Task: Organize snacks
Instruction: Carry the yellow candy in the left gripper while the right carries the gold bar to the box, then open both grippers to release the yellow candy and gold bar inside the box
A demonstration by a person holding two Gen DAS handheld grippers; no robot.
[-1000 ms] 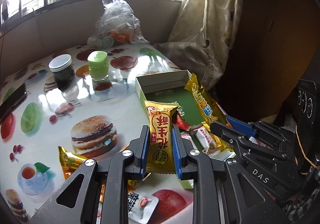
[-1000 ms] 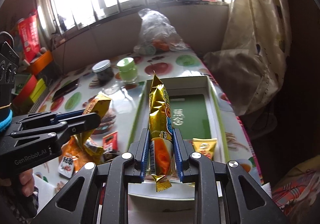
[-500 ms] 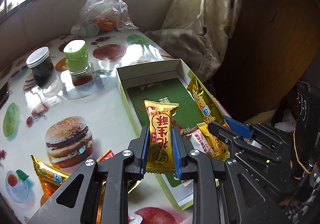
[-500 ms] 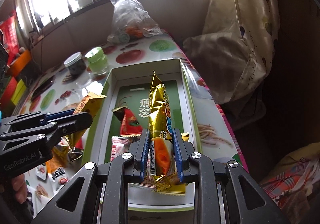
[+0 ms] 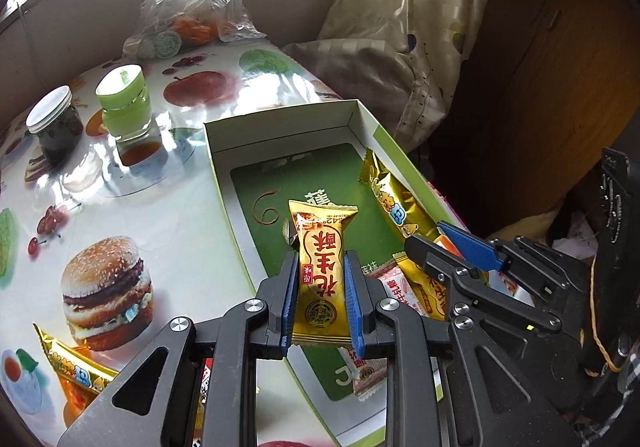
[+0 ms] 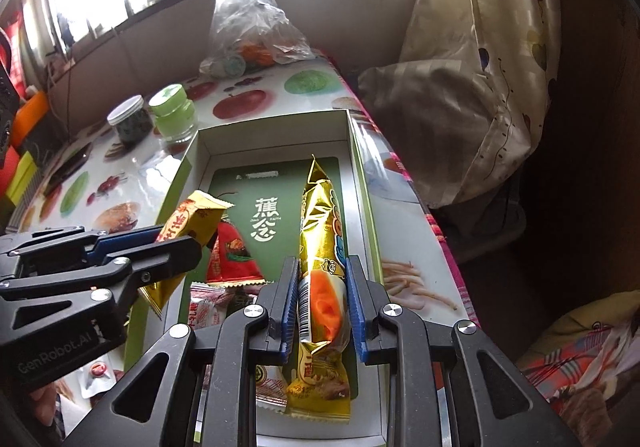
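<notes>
Roughly halfway, I'd guess. Going left to right: a gold stick pack [image 5: 76, 371] and a couple of small packets still lie loose on the bench [image 5: 132, 215] by the burger print, so those are left to do. The box [image 5: 280, 123] already holds a red pack [image 6: 234, 255], pink-and-white candies [image 6: 208, 307] and a gold pack [image 6: 320, 387] at its near end.

The left hand-held gripper [image 5: 322, 301] is clamped on a yellow peanut candy [image 5: 322, 267], held over the box's left half. The right hand-held gripper [image 6: 323, 311] is clamped on a long gold stick [image 6: 320, 247], over the right side.

Versus a second back: both have come down and forward, from the box's near edge to right over its inside. Grips unchanged, nothing dropped yet.
</notes>
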